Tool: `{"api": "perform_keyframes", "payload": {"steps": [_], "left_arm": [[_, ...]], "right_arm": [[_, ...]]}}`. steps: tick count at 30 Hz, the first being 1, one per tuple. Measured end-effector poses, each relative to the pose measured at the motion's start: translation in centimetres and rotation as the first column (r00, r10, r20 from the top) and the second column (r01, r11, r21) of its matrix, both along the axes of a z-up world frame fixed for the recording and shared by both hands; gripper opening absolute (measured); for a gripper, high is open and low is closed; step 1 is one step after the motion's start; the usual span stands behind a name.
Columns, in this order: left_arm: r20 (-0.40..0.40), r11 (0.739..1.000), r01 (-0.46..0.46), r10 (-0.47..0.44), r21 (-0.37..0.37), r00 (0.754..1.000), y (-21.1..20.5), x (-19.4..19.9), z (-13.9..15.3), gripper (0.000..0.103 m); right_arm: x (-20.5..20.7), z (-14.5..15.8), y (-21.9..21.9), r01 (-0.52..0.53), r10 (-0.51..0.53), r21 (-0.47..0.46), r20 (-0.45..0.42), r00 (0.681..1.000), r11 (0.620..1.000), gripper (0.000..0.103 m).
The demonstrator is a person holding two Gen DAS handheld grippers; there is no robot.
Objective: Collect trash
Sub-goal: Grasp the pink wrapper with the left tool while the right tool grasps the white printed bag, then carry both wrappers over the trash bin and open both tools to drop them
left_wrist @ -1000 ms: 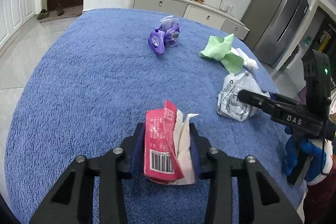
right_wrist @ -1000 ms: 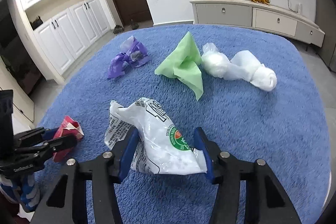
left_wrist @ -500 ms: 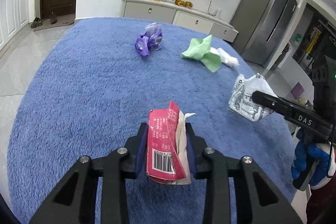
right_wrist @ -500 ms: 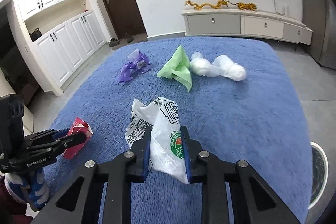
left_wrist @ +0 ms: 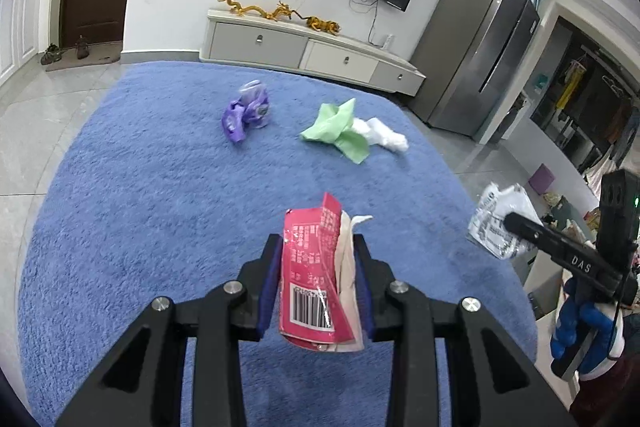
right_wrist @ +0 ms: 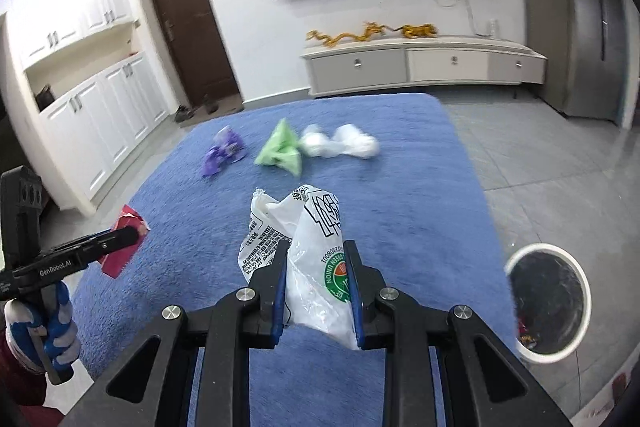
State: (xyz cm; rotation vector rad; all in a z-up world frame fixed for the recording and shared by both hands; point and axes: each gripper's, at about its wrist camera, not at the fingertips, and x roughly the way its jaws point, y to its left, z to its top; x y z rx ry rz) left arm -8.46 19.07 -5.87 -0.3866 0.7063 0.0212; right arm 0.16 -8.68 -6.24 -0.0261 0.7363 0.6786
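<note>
Two grippers are loaded: the left gripper (left_wrist: pixel 316 283) is clamped on a red wrapper (left_wrist: pixel 310 275), the right gripper (right_wrist: pixel 316 287) on a white bag (right_wrist: pixel 312 251), both clear of the blue rug (right_wrist: pixel 420 195). The bin (right_wrist: pixel 548 301) sits low to the right of the right gripper, the nearer one. Only the right view shows it. Three scraps lie ahead: purple (left_wrist: pixel 246 111), green (left_wrist: pixel 336 127), white (left_wrist: pixel 384 135).

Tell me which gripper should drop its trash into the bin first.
Right, probably. The right gripper, shut on the white plastic bag, has the white bin close on its right, off the blue rug. The left gripper, shut on the pink wrapper, shows no bin in its view.
</note>
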Motion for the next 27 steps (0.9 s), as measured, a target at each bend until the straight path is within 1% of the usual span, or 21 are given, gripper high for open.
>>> {"api": "perform_keyframes", "payload": {"steps": [4,9,12,15,20,21,23,24,27], "left_arm": [[0.007,1.0,0.027,-0.027,-0.009,1.0,-0.8,0.9,0.7,0.032],[0.017,0.997,0.081,-0.081,-0.008,0.997,-2.7,3.0,1.8,0.032],[0.021,0.991,0.134,-0.133,-0.014,0.991,-4.5,5.0,2.6,0.032],[0.023,0.983,0.185,-0.185,-0.015,0.983,-6.7,7.2,3.1,0.032],[0.014,0.953,0.303,-0.303,-0.017,0.953,-12.6,12.1,3.7,0.032],[0.012,0.946,0.323,-0.323,-0.016,0.946,-13.8,13.1,3.8,0.032],[0.001,0.925,0.379,-0.379,-0.016,0.925,-17.2,15.8,3.7,0.032],[-0.002,0.919,0.394,-0.394,-0.014,0.919,-18.2,16.5,3.6,0.032],[-0.037,0.888,0.459,-0.459,-0.02,0.888,-23.3,20.6,2.6,0.032]], "right_arm": [[0.4,0.1,-2.9,0.067,-0.067,0.018,-0.002,0.998,0.998,0.023],[1.0,0.1,-6.7,0.156,-0.156,0.032,-0.001,0.988,0.987,0.023],[1.6,0.1,-9.3,0.217,-0.217,0.041,-0.005,0.976,0.975,0.023],[2.2,-0.1,-12.4,0.287,-0.287,0.044,-0.01,0.958,0.957,0.023],[3.7,-1.0,-16.9,0.387,-0.386,0.038,-0.027,0.922,0.921,0.023],[4.2,-1.3,-18.1,0.414,-0.413,0.036,-0.033,0.91,0.909,0.023],[5.1,-1.7,-19.8,0.454,-0.453,0.029,-0.039,0.891,0.89,0.023],[5.4,-2.0,-20.5,0.467,-0.466,0.027,-0.042,0.884,0.884,0.023],[7.2,-3.4,-23.3,0.524,-0.522,0.015,-0.067,0.85,0.852,0.023]]}}
